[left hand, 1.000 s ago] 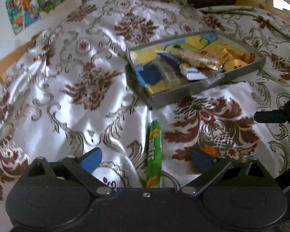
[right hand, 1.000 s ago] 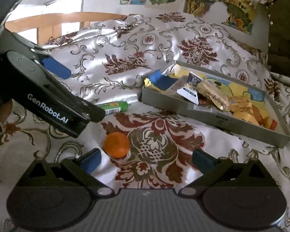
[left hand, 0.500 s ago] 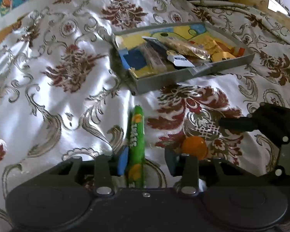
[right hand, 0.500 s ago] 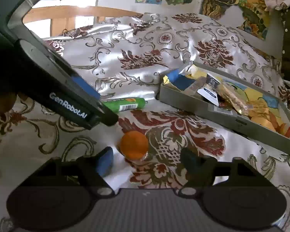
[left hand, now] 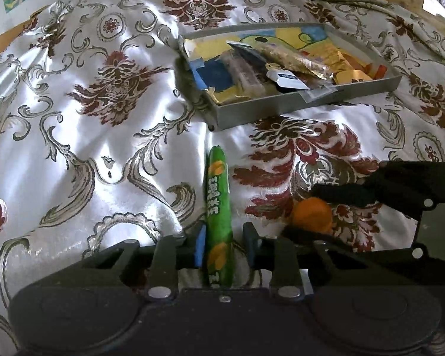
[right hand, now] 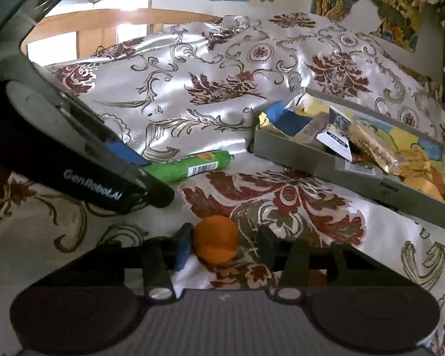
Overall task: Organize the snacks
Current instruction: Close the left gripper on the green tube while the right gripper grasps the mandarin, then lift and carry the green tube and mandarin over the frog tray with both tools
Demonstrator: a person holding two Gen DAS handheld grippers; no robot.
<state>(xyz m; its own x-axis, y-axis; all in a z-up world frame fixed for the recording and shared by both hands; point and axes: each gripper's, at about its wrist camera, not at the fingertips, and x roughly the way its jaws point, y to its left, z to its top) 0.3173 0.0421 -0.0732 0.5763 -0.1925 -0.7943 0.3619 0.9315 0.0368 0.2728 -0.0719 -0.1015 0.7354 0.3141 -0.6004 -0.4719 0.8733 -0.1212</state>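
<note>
On the bed's satin floral cover (left hand: 109,136), your left tongs (left hand: 224,244) are closing around the near end of a green snack tube (left hand: 218,195); the blue pad touches its left side, while a narrow gap shows on the right. That tube lies lengthwise, pointing toward the grey tray (left hand: 270,109), which sits further back and holds mixed snack packets. Just right of the tube, your right tongs (right hand: 222,244) are closing on a small orange round snack (right hand: 215,243) resting on the cover; the left pad is against it, the right finger stands slightly clear. Both items lie outside the tray, near its front wall.
</note>
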